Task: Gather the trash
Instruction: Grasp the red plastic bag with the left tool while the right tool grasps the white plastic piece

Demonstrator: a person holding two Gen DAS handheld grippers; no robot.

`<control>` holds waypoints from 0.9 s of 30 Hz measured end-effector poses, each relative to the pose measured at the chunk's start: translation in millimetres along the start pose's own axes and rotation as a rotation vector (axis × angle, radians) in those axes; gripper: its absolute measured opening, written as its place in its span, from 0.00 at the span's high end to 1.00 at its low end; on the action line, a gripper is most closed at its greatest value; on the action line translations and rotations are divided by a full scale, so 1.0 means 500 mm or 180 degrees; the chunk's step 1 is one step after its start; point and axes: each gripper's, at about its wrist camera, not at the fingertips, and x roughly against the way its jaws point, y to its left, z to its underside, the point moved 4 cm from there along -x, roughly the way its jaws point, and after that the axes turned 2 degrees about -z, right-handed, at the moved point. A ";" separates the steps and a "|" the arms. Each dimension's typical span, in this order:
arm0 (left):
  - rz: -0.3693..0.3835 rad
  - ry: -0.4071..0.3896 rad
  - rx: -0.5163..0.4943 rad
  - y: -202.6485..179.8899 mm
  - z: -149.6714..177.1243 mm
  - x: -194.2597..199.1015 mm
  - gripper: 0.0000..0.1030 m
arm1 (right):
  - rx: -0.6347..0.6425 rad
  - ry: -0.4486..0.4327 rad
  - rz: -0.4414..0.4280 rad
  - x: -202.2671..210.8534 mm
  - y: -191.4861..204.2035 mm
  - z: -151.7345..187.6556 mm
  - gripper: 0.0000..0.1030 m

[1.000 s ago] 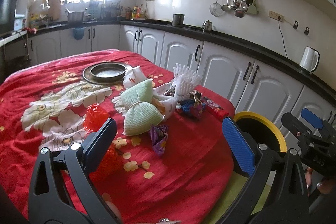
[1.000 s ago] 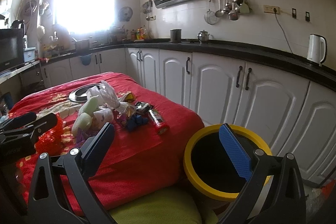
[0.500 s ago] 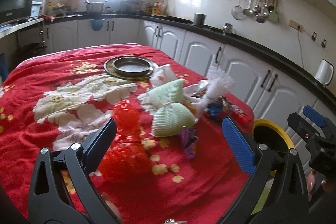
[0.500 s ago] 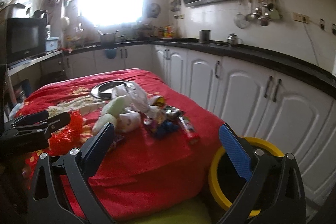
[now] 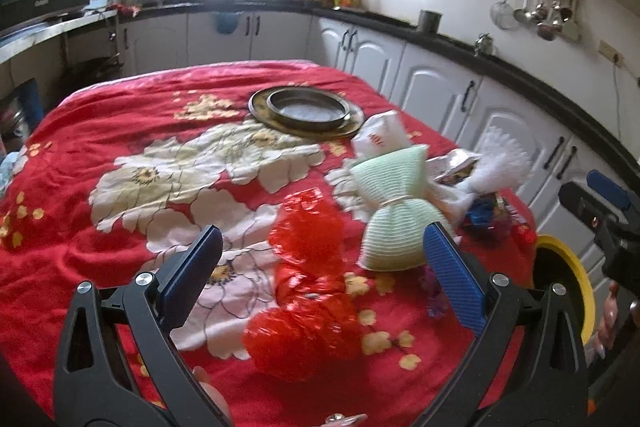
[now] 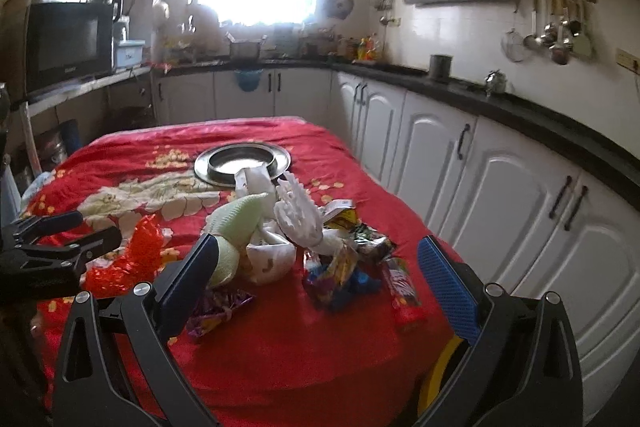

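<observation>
A pile of trash lies on the red floral tablecloth (image 5: 120, 115): a crumpled red plastic wrapper (image 5: 308, 287), a pale green foam net (image 5: 394, 211), a white foam net (image 5: 500, 163), a purple wrapper (image 6: 216, 311) and coloured snack wrappers (image 6: 344, 267). A yellow-rimmed bin (image 5: 568, 287) stands beside the table's right edge. My left gripper (image 5: 320, 259) is open and empty, just above the red wrapper. My right gripper (image 6: 316, 275) is open and empty, in front of the snack wrappers.
A metal bowl on a round metal plate (image 5: 306, 107) sits at the far side of the table. White cabinets under a black counter (image 6: 520, 123) run along the right and back. A black microwave (image 6: 68, 43) stands at the left.
Both grippers have swung left, from the bin toward the table. The left one now hangs over the red wrapper; the bin has slid to the right edge of both views.
</observation>
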 end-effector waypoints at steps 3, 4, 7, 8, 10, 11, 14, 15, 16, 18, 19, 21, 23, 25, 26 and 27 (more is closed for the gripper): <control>-0.0069 0.0098 0.0025 0.014 0.006 -0.024 0.10 | 0.0100 0.0119 -0.0057 -0.047 0.004 -0.008 0.06; -0.0079 0.0124 0.0031 0.017 0.008 -0.031 0.10 | 0.0137 0.0161 -0.0066 -0.060 0.004 -0.007 0.06; -0.0128 0.0196 0.0049 0.026 0.014 -0.050 0.10 | 0.0192 0.0266 -0.0116 -0.098 0.010 -0.010 0.06; -0.0131 0.0217 0.0064 0.029 0.016 -0.055 0.10 | 0.0199 0.0277 -0.0126 -0.106 0.011 -0.011 0.07; -0.0105 0.0307 0.0115 0.034 0.022 -0.068 0.10 | 0.0251 0.0331 -0.0148 -0.127 0.016 -0.013 0.12; -0.0111 0.0343 0.0121 0.036 0.025 -0.073 0.10 | 0.0268 0.0348 -0.0154 -0.134 0.017 -0.013 0.15; -0.0093 0.0422 0.0094 0.037 0.034 -0.084 0.10 | 0.0278 0.0416 -0.0197 -0.159 0.018 -0.016 0.25; -0.0046 0.0444 0.0120 0.038 0.038 -0.086 0.10 | 0.0276 0.0429 -0.0216 -0.165 0.017 -0.018 0.29; 0.0014 0.0466 0.0148 0.039 0.040 -0.088 0.10 | 0.0272 0.0444 -0.0253 -0.172 0.017 -0.020 0.35; 0.0086 0.0507 0.0191 0.041 0.045 -0.092 0.10 | 0.0258 0.0475 -0.0309 -0.182 0.016 -0.023 0.44; 0.0104 0.0524 0.0192 0.040 0.047 -0.094 0.10 | 0.0229 0.0489 -0.0370 -0.185 0.014 -0.024 0.54; 0.0140 0.0563 0.0183 0.038 0.052 -0.098 0.10 | 0.0113 0.0532 -0.0521 -0.189 0.007 -0.026 0.67; 0.0220 0.0601 0.0180 0.036 0.058 -0.100 0.15 | 0.0023 0.0537 -0.0626 -0.189 0.003 -0.029 0.76; 0.0272 0.0631 0.0160 0.031 0.062 -0.101 0.24 | -0.0057 0.0508 -0.0711 -0.182 -0.003 -0.032 0.80; 0.0303 0.0653 0.0150 0.029 0.063 -0.103 0.27 | -0.0106 0.0491 -0.0761 -0.176 -0.007 -0.035 0.80; 0.0342 0.0680 0.0154 0.028 0.065 -0.104 0.32 | -0.0142 0.0477 -0.0799 -0.173 -0.009 -0.038 0.81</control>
